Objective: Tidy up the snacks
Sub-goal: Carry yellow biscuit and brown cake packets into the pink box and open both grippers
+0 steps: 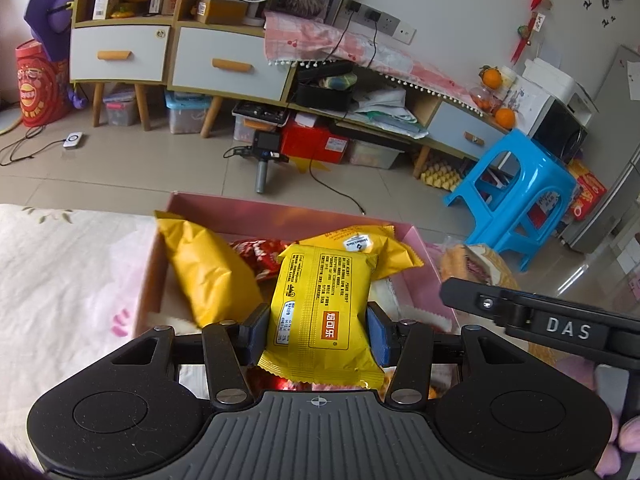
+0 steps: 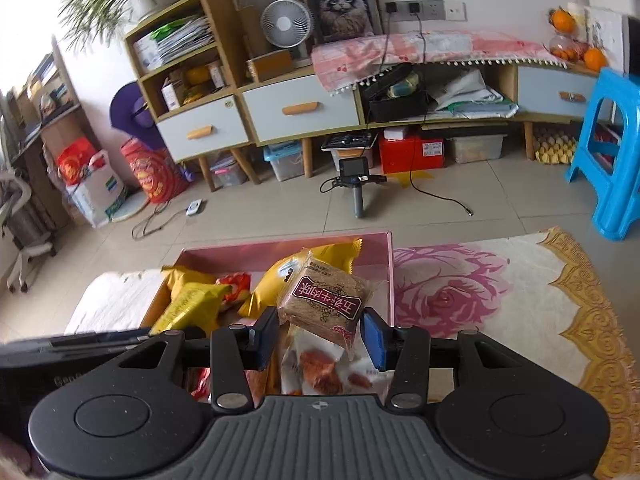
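In the left wrist view my left gripper [image 1: 318, 336] is shut on a yellow snack packet [image 1: 320, 304], its blue pads pressing on both sides. The packet hangs over an open pink box [image 1: 280, 212] that holds more yellow bags [image 1: 208, 272] and a red packet [image 1: 260, 256]. In the right wrist view my right gripper [image 2: 320, 340] is shut on a tilted brown snack packet [image 2: 326, 300] with a dark red label, above the right half of the pink box [image 2: 280, 248]. Below it lies a clear packet of reddish-brown pieces [image 2: 320, 368].
The box sits on a rose-patterned rug [image 2: 460, 292] beside a pale floral cloth [image 1: 60, 272]. On the tiled floor beyond are a camera on a handle [image 2: 356, 176] with cables, a blue plastic stool [image 1: 516, 196] and a low drawer cabinet [image 1: 232, 64].
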Tool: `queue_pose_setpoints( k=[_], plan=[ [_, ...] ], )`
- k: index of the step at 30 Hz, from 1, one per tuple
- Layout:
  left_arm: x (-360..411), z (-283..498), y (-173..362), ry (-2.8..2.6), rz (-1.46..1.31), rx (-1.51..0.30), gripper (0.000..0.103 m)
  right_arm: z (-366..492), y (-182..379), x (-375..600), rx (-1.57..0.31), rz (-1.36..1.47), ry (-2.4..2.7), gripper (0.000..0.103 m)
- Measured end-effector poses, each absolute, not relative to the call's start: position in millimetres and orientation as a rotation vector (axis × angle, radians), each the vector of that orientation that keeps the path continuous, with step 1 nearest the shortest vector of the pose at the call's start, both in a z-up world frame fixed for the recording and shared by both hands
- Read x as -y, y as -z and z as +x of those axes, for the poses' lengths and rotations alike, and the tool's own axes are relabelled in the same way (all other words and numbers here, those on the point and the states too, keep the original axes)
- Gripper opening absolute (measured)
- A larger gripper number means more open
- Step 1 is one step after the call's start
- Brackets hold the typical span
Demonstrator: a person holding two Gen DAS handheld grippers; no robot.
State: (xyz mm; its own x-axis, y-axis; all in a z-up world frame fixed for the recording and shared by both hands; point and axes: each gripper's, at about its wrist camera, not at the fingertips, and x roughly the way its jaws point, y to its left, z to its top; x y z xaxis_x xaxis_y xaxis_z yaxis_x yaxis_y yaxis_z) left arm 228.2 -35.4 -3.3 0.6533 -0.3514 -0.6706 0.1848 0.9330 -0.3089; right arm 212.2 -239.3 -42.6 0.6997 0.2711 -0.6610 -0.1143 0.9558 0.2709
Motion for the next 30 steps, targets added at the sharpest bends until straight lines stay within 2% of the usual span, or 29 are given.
queue_pose_setpoints(
  k=[12, 16, 21, 23, 25, 30],
  plan=[
    [54, 245, 21, 0.286, -0.194, -0.788, 0.048, 225, 63, 251, -0.79, 0.285, -0.197, 0.036],
    [55, 243, 22, 0.278, -0.188, -0.767, 0.053, 226, 62, 252, -0.782, 0.297, -0.19, 0.04],
    [55, 237, 17, 0.298, -0.178, -0.753, 0.067, 224, 56, 251, -0.77, 0.304, -0.203, 0.051],
    [55, 234, 14, 0.301, -0.154, -0.744, 0.071, 223, 52, 251, -0.765, 0.299, -0.201, 0.059],
    [55, 229, 11, 0.307, -0.139, -0.738, 0.072, 220, 48, 251, -0.763, 0.297, -0.195, 0.066],
    [53, 218, 2, 0.321, -0.141, -0.735, 0.076, 209, 35, 254, -0.751, 0.276, -0.179, 0.074]
  ],
)
